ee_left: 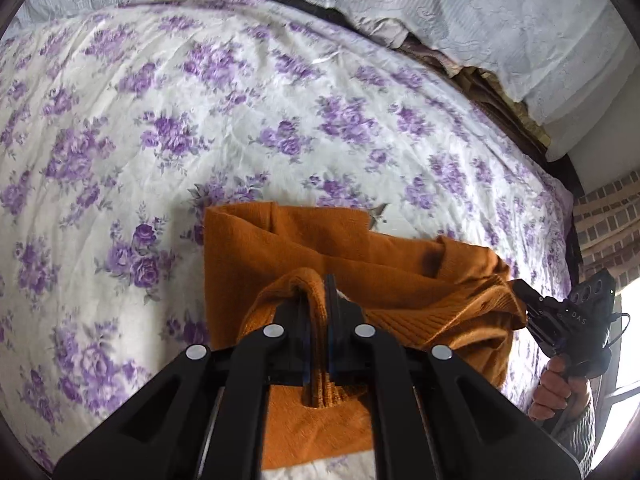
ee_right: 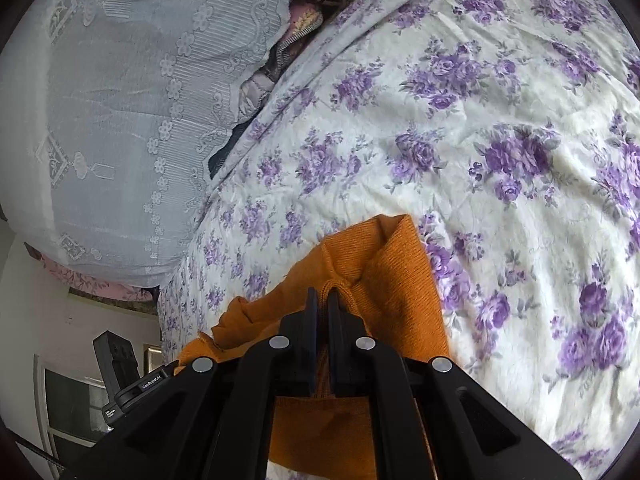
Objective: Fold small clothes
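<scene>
An orange knit garment lies partly on the floral bed sheet, with its near edge lifted. My left gripper is shut on a bunched fold of the orange garment. My right gripper is shut on another part of the same garment. In the left wrist view the right gripper shows at the right, clamped on the garment's ribbed edge, with a hand below it. The garment hangs stretched between the two grippers.
The white sheet with purple roses covers the bed. A pale lace cover lies over pillows at the head. Folded bedding sits between cover and sheet. A brick-pattern wall and a window stand beside the bed.
</scene>
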A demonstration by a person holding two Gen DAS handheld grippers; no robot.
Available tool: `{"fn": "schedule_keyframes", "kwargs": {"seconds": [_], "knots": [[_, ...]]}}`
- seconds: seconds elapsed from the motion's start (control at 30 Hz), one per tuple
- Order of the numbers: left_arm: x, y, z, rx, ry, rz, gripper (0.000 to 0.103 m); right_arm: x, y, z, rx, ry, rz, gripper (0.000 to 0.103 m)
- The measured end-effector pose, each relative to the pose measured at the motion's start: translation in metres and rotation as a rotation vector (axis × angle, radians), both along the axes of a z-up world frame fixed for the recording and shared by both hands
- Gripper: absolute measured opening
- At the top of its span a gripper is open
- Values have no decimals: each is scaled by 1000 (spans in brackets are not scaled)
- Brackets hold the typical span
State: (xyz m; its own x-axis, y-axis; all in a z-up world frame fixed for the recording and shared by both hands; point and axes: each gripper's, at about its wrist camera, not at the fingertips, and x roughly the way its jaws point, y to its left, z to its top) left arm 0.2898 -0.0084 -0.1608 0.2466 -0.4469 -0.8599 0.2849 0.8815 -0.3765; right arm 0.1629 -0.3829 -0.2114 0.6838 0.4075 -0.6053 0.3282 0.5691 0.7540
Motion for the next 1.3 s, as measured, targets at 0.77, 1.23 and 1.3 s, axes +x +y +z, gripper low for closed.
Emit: {"fn": "schedule_keyframes", "kwargs": {"seconds": [0.77, 1.23, 1.3], "knots": [[-24, -10, 19, 58, -54, -36, 71, -16, 73, 26, -145, -69, 218, 23], [10, -41, -6, 268, -141, 49, 74, 31, 29, 1, -258, 36, -8, 7], [13, -43, -4, 273, -150, 46, 75, 31, 42, 12, -283, -11, 33, 7]]}}
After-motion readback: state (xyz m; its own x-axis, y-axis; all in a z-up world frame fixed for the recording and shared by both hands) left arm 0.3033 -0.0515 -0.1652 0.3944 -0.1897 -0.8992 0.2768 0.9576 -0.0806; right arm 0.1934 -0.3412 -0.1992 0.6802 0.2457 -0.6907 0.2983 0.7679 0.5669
